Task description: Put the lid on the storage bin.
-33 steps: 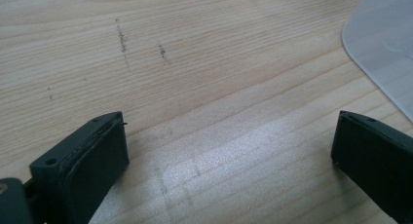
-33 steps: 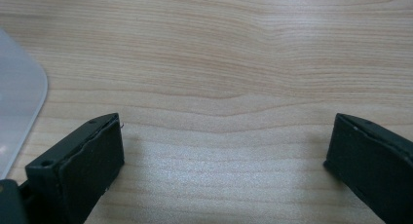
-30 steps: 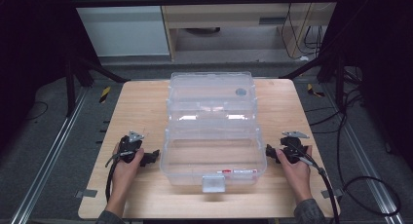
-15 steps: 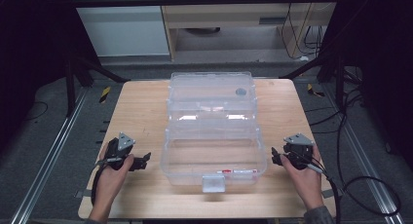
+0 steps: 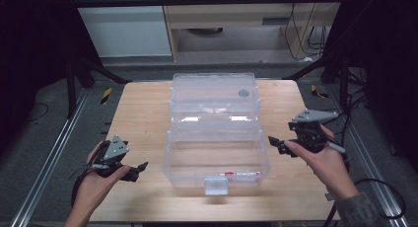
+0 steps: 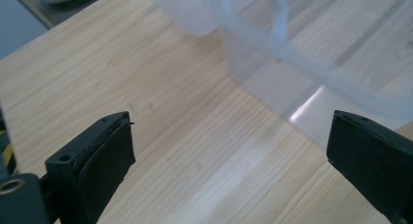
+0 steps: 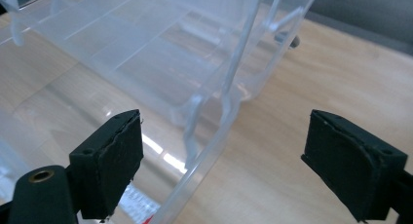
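Clear plastic hinged storage box point(image 5: 214, 133) sitting open mid light wooden worktop point(image 5: 143, 113), white latch on the near side. Left gripper point(image 5: 139, 169) and right gripper point(image 5: 276, 144) flanking it, both clear of it, jaws wide open, nothing between them. From above, small grey disc point(image 5: 243, 93) inside the lid. Right gripper view: red-and-white label point(image 7: 139, 204) up close.

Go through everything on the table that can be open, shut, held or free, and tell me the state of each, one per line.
Clear plastic storage box: open, lid swung back toward the far side, nothing visible in the near half, resting on the table.
Latch tab: undone, at the box's near edge.
Left gripper: jaws open, holding nothing, apart from the box.
Right gripper: jaws open, holding nothing, close beside the box's right end.
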A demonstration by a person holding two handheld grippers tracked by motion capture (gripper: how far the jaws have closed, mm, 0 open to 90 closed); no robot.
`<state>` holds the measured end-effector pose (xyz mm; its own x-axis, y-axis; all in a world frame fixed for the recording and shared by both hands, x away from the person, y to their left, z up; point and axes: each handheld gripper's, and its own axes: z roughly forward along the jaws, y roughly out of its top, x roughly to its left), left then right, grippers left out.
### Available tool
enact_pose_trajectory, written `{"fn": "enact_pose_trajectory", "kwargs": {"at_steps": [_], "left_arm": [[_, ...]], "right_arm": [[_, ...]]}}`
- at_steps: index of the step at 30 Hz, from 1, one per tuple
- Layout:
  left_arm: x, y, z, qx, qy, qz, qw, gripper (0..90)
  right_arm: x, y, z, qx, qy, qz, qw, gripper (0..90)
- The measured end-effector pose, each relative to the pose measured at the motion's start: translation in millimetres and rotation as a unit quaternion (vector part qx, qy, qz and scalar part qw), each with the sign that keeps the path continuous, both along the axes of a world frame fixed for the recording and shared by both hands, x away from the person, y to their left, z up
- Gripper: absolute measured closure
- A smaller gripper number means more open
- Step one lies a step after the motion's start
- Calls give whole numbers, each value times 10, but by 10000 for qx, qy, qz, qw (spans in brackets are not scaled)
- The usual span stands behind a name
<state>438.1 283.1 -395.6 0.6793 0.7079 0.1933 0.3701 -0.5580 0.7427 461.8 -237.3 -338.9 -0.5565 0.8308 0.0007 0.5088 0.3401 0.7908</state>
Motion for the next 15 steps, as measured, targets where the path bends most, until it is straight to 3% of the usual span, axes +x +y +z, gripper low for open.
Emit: {"fn": "enact_pose_trajectory", "kwargs": {"at_steps": [4, 7, 10, 12, 13, 14, 15], "left_arm": [[19, -145, 101, -263, 16, -195, 9995, 32], [40, -268, 195, -153, 67, -349, 9993, 31], [47, -374, 265, -407, 358, -482, 9974, 26], [28, -434, 312, -373, 275, -576, 9973, 34], [28, -434, 312, -373, 275, -576, 9973, 46], [25, -489, 352, -272, 233, -666, 9971, 60], [24, -506, 368, -240, 202, -683, 9972, 76]], "right_arm": [[183, 62, 235, -434, -204, 139, 9988, 193], [304, 152, 391, -736, -350, 382, 9959, 231], [413, 259, 491, -1016, -408, 700, 9915, 296], [476, 322, 540, -1113, -424, 934, 9885, 352], [476, 322, 540, -1113, -424, 934, 9885, 352], [548, 395, 591, -1245, -459, 1185, 9840, 415], [567, 417, 607, -1316, -468, 1239, 9824, 429]]}}
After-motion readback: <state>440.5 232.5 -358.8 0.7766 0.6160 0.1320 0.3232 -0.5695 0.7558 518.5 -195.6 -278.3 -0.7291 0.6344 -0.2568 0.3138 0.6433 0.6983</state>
